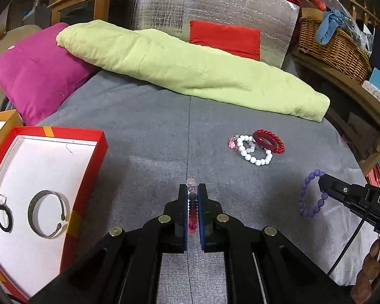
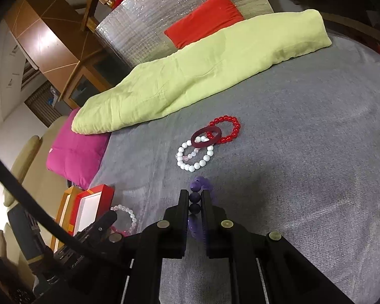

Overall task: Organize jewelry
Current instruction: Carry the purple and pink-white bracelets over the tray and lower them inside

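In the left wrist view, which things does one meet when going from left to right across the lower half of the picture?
Black hoop → silver bangle (both in the red box) → left tongs shut on a pink beaded bracelet → purple beaded bracelet → right tongs.

box (image 1: pixel 102 149) – red rim, white inside | bedcover (image 1: pixel 152 136) – grey | bracelets – purple (image 1: pixel 309 195), white (image 1: pixel 258 160), red (image 1: pixel 278 139)

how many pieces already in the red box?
2: a silver cuff bangle mid-box and a black ring-shaped piece left of it in the red box. The box's near corner is out of frame.
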`<state>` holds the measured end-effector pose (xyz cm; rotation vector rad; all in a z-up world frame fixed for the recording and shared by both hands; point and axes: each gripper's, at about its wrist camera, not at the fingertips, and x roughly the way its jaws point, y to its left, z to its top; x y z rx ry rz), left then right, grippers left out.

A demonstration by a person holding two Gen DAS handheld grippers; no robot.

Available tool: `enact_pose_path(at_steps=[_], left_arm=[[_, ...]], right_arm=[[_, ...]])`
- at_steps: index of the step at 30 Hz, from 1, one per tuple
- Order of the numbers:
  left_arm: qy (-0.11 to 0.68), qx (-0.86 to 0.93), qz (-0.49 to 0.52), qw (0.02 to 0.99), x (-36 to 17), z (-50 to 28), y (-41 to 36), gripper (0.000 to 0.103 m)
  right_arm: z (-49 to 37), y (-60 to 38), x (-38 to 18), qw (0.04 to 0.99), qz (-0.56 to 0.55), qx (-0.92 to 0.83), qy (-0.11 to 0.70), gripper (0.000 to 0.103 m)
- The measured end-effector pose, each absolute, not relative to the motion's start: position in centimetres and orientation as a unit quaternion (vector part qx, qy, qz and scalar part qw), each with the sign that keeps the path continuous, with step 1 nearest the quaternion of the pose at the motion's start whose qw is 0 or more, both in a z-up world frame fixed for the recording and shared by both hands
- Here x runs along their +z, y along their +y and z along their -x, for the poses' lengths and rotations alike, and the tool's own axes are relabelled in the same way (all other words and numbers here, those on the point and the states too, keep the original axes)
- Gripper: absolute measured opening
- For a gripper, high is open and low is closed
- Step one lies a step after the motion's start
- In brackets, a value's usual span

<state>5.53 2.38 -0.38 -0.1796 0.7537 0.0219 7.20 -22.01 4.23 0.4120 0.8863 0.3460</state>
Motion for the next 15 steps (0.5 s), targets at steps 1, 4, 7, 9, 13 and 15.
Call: enact_pose_path(at_steps=[1,4,7,9,13,15], left_arm=[[0.367,0.011,0.087,0.926,-0.3,-5.5,2.4,0.007],[0.365,0.014,0.085,0.927,-0.1,-5.3,2.4,0.007],[0.362,0.017,0.082,0.928,0.3,-4.9,2.6,0.007],[0.360,0.018,0.081,0.929,0.6,-4.7,2.8,0.007],[0.355,0.026,0.082,0.931,1.3,-4.0,3.5,0.007],[0.352,0.028,0.082,0.932,1.6,-3.7,3.7,0.007]], right_arm=[[-7.2,-21.9,4.2,0.869,-0.195,0.166,0.424,0.010],[-7.2,-21.8,4.1,0.868,-0.192,0.168,0.425,0.010],[-7.1,-21.7,4.1,0.868,-0.189,0.169,0.426,0.010],[-7.1,-21.5,4.1,0.868,-0.186,0.171,0.427,0.010],[-7.0,-21.3,4.1,0.869,-0.181,0.172,0.427,0.010],[-6.9,-21.2,4.1,0.869,-0.179,0.173,0.428,0.010]])
